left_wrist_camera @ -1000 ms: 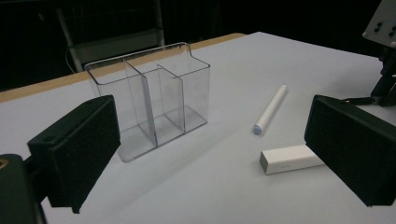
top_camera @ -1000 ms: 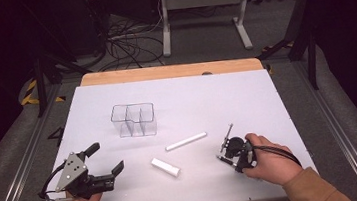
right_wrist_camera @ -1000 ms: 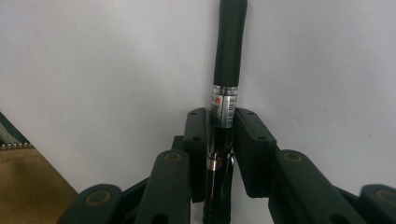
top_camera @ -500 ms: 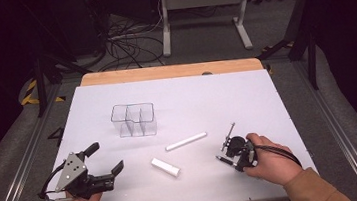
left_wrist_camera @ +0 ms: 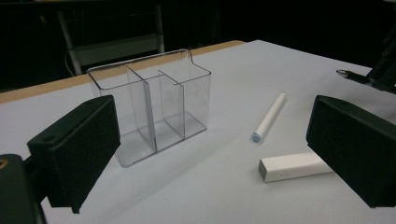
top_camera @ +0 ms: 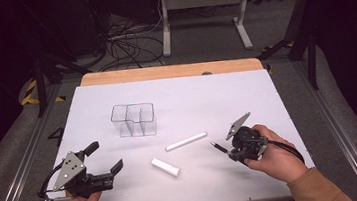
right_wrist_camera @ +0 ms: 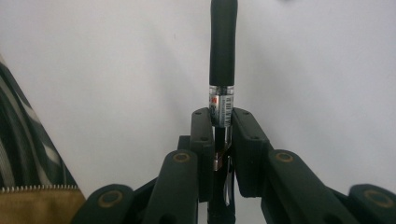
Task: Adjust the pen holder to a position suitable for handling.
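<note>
Right gripper [top_camera: 222, 148]: near-right part of the table, held in the person's right hand [top_camera: 272, 153]; jaws pressed in on a pen [right_wrist_camera: 222, 60].
Pen: sits between the two black pads [right_wrist_camera: 201, 135], clamped at its clear section w/ the printed label; dark grip part sticks out fwd past the pad tips, over the white table [top_camera: 246, 98]. In the high view its tip pokes out to the left (toward the white items). Rear end runs back betw. the jaw arms.
Left gripper [top_camera: 107, 158]: near-left corner, jaws spread wide, nothing betw. them; grey plate on top.
Clear organiser [top_camera: 133, 119]: upright, left of centre, three compartments, looks empty in the left gripper view.
White marker [top_camera: 186, 141]: lying flat, mid-table, blue-ish end visible in the left gripper view.
White block [top_camera: 166, 167]: flat, just nearer than the marker, apart from it (can't tell what it is).
Gap: pen tip is near the marker's right end, not touching.
</note>
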`<state>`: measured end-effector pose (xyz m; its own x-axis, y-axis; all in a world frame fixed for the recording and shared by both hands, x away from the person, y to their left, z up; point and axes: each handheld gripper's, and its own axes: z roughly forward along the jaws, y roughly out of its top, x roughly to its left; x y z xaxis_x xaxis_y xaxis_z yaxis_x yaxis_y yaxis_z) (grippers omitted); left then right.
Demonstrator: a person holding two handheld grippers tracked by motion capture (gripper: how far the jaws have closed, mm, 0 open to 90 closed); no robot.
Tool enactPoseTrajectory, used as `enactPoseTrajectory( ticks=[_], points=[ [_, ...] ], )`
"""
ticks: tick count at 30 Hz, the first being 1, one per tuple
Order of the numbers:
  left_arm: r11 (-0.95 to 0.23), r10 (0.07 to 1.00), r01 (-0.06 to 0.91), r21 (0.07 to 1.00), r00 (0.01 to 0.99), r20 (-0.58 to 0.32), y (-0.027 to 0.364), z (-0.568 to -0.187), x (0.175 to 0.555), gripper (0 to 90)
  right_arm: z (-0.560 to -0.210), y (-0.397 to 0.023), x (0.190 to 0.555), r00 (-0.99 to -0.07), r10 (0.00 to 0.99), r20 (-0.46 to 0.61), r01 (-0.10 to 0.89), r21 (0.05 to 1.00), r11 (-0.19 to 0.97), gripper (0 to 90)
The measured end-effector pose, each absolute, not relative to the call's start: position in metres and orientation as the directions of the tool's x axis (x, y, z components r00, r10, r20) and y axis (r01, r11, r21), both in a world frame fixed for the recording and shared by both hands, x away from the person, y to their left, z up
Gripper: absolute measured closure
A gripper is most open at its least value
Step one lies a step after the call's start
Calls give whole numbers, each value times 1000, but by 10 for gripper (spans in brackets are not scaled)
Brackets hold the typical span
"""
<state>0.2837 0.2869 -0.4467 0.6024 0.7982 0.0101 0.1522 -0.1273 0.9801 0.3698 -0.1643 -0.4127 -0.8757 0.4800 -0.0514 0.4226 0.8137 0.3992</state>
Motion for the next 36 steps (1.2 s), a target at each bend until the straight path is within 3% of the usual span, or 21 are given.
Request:
enactPoseTrajectory(
  ticks=[10, 17, 36],
  points=[
    [-114, 785, 158, 981, 620, -9, 285, -442, 285, 37, -403, -166, 367, -892, 451, -32, 298, 710, 639, 802],
    [-109, 767, 158, 981, 642, -18, 280, -437, 286, 37, -401, -163, 365, -905, 422, -62, 183, 837, 515, 802],
    [-143, 724, 155, 978, 690, -3, 264, -425, 289, 36, -419, -153, 369, -938, 342, -53, 54, 953, 297, 800]
  ],
)
